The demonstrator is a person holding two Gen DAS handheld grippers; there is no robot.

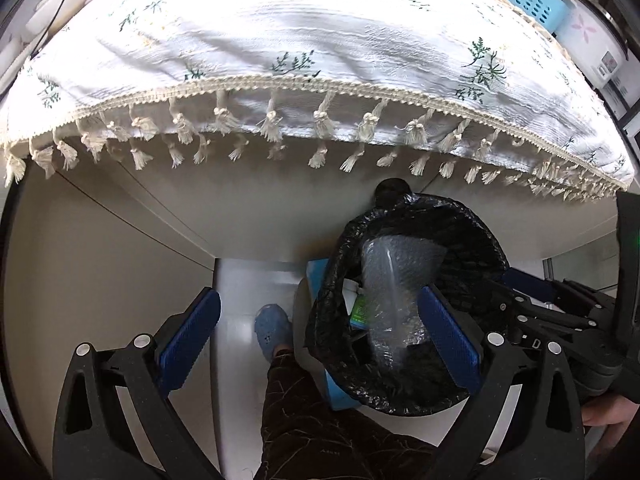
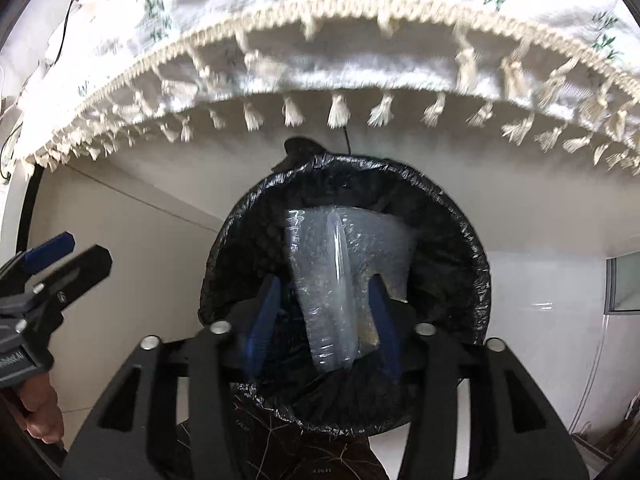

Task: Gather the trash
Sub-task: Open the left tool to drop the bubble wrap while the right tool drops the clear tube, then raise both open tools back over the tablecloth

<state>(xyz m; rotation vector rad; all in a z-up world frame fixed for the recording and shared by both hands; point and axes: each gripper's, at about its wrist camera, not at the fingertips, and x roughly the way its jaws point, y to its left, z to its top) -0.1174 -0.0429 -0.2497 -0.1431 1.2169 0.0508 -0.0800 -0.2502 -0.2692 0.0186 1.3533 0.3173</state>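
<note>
Between the right gripper's (image 2: 324, 320) blue ribbed pads (image 2: 262, 320) lies clear, glossy bubble wrap (image 2: 332, 280), crinkled. Around it, the bin liner (image 2: 472, 272) is thin black plastic with a wrinkled sheen. Ahead of the fingers, the tablecloth (image 1: 280, 40) is white woven cloth, matt, with cream tassels (image 1: 272, 122). Gripper frames are matt black plastic with bright metal pins (image 2: 221, 326). Floor (image 2: 540, 300) is glossy.
</note>
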